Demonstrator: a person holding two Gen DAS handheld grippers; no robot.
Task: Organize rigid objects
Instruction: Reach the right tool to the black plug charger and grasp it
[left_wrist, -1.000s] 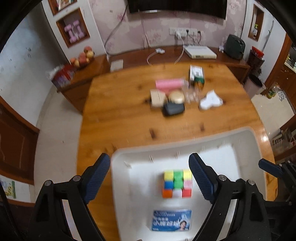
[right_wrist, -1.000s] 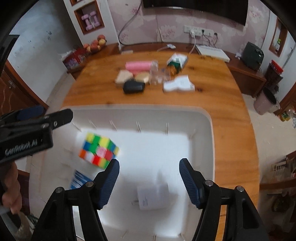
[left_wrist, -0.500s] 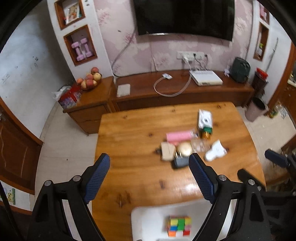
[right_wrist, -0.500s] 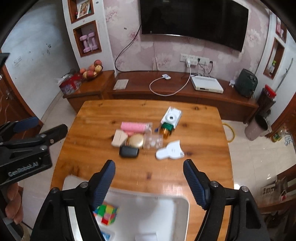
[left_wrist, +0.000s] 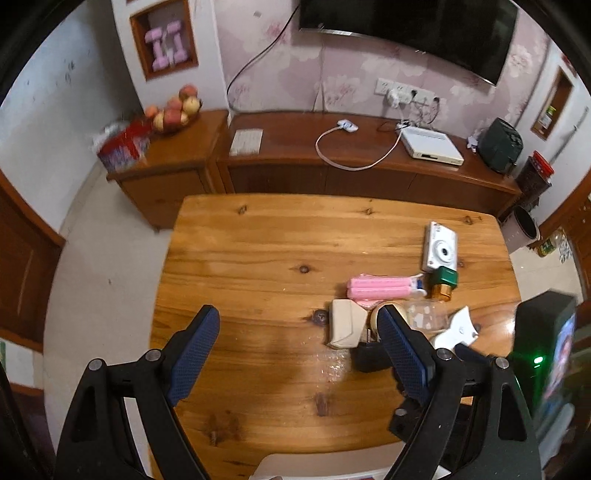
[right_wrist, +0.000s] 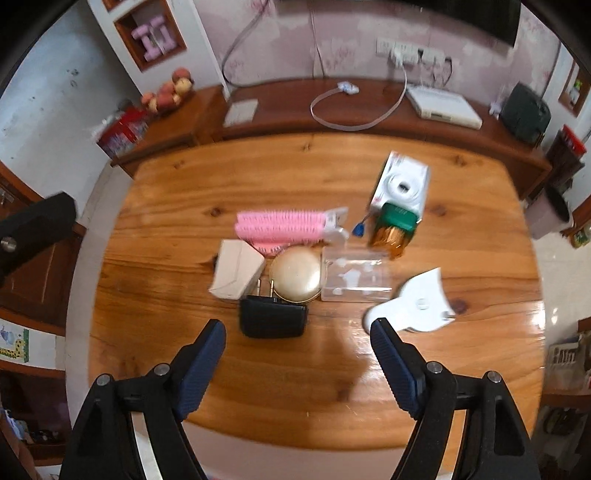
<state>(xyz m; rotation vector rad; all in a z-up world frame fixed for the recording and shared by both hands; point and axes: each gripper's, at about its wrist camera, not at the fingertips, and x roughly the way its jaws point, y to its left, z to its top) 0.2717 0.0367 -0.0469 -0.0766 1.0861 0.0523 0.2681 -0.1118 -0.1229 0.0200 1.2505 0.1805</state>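
Through the left wrist camera, you are holding the left gripper (left_wrist: 297, 338) spread wide and gripping nothing, hovering over bare wood of the table (left_wrist: 258, 266). The clutter is lying ahead and to the right of it: a beige box (left_wrist: 345, 324) just left of your right-hand finger, a black pouch (left_wrist: 371, 356) partly hidden behind that finger, a pink comb (left_wrist: 378, 288) farther ahead, and a white camera (left_wrist: 440, 252) beyond that, touching a green-capped bottle (left_wrist: 443, 282). A white bin's rim (left_wrist: 317, 467) is peeking in directly below the gripper, at the near table edge.

Through the right wrist camera, you are keeping the right gripper (right_wrist: 298, 347) released too, fingers well apart and holding nothing. The black pouch (right_wrist: 272, 321) is sitting just ahead, between the fingertips and slightly left. Touching its far edge is a round gold compact (right_wrist: 295, 275), with the beige box (right_wrist: 236, 269) to its left and a clear plastic case (right_wrist: 356, 275) to its right. A white flat piece (right_wrist: 415, 302) is lying just ahead of your right finger. The pink comb (right_wrist: 280, 225) and the white camera (right_wrist: 404, 186) are farther ahead.
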